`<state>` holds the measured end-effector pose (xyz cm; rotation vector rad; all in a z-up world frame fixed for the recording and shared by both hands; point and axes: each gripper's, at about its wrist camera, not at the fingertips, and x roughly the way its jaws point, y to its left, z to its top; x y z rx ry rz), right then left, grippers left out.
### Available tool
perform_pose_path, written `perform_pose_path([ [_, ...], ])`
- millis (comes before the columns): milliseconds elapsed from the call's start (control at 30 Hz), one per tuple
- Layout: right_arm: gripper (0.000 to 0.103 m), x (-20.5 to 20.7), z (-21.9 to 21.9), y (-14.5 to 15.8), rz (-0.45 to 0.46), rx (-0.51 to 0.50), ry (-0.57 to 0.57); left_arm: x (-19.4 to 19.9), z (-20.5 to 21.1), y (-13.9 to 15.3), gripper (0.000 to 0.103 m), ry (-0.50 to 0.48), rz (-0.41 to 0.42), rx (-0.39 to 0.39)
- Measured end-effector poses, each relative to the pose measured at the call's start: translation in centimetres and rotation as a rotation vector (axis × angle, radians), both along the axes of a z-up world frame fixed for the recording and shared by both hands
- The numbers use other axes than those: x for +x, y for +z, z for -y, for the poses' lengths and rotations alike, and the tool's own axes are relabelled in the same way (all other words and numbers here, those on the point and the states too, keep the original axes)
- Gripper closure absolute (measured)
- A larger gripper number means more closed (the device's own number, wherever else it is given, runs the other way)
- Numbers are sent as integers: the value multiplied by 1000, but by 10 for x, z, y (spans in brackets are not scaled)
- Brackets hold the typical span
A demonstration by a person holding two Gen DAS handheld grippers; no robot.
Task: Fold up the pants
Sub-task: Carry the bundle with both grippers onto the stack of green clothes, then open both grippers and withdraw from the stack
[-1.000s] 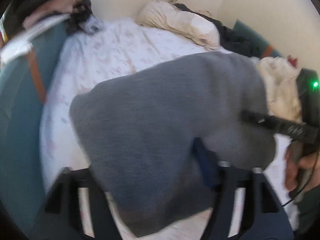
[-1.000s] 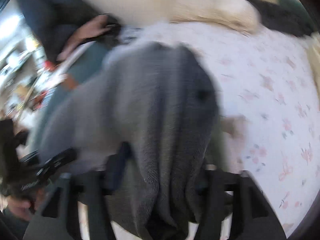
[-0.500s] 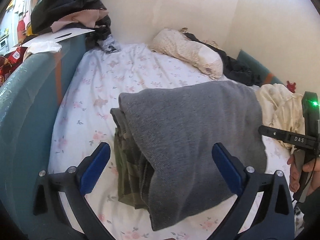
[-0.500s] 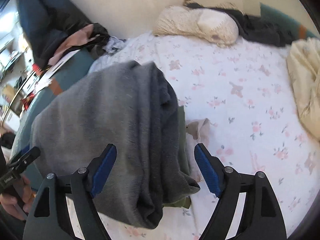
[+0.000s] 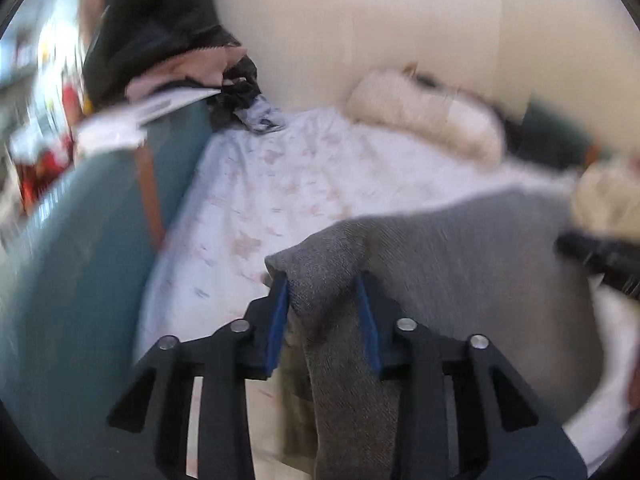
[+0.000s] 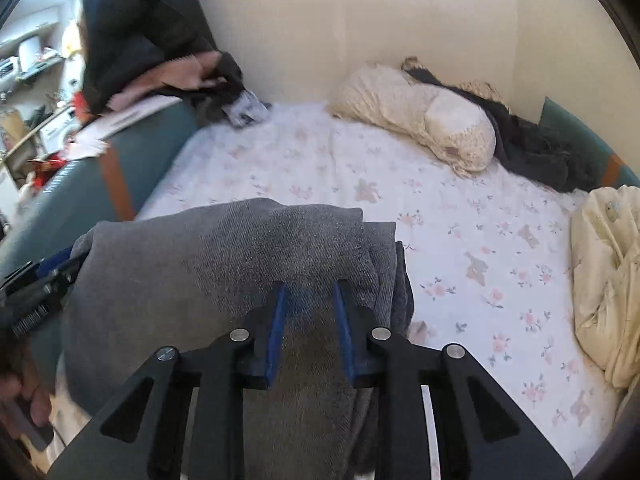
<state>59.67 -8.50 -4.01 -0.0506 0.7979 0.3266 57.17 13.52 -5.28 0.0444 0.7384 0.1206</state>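
Observation:
The grey pants (image 5: 460, 248) lie folded on the bed, with an olive garment (image 5: 296, 408) showing under their near edge. My left gripper (image 5: 322, 280) is closing on the left corner of the grey fabric, which bunches between its blue pads. In the right wrist view the grey pants (image 6: 224, 248) fill the lower left. My right gripper (image 6: 308, 288) is closing on their right end, with a fold of cloth pinched between its pads. The left gripper (image 6: 40, 280) also shows at that view's left edge, above a hand (image 6: 24, 392).
A white floral sheet (image 6: 460, 216) covers the bed. A cream pillow (image 6: 420, 120) and dark clothes (image 6: 536, 152) lie at the far wall, a cream blanket (image 6: 608, 272) at the right. A teal padded side (image 5: 72, 264) with piled clothes (image 5: 160, 32) bounds the left.
Half a second ago both grippers stood wide open over the pants. Now both jaws have narrowed onto the grey fabric, one at each end, and the left corner is raised.

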Motion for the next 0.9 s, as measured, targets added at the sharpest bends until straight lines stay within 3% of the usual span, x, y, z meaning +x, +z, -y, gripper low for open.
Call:
perform_pose_path([
  [67, 78, 25, -10, -16, -60, -17, -32, 22, 3, -10, 77, 8, -47, 48],
  [200, 78, 67, -17, -49, -181, -43, -120, 66, 8, -26, 77, -6, -178, 68],
  [333, 79, 79, -13, -73, -276, -102, -176, 82, 22, -52, 77, -13, -276, 103],
  [400, 79, 73, -20, -70, -261, -153, -147, 80, 25, -55, 80, 23, -275, 167],
  [433, 79, 66, -21, -62, -231, -160, -102, 75, 20, -48, 80, 31, -238, 134],
  [500, 74, 58, -13, -50, -254, -132, -96, 62, 12, -36, 80, 47, -208, 74],
  [567, 64, 46, -4, -36, -247, -80, -48, 48, 12, -26, 73, 55, -183, 91],
  [633, 29, 23, 4, -21, -223, -48, -33, 22, 9, -11, 40, 81, -136, 96],
  [667, 23, 10, 10, -16, -223, -13, -28, 13, 8, -7, 34, 66, -118, 75],
  [733, 18, -23, 24, -6, -215, 65, -32, -15, 6, 5, 14, 48, -89, 50],
  [800, 15, -63, 40, -2, -207, 83, -56, -50, 4, 19, 9, 48, -50, 10],
  [900, 10, -129, 59, 5, -163, 111, -55, -113, 10, 35, 8, 15, -2, -112],
])
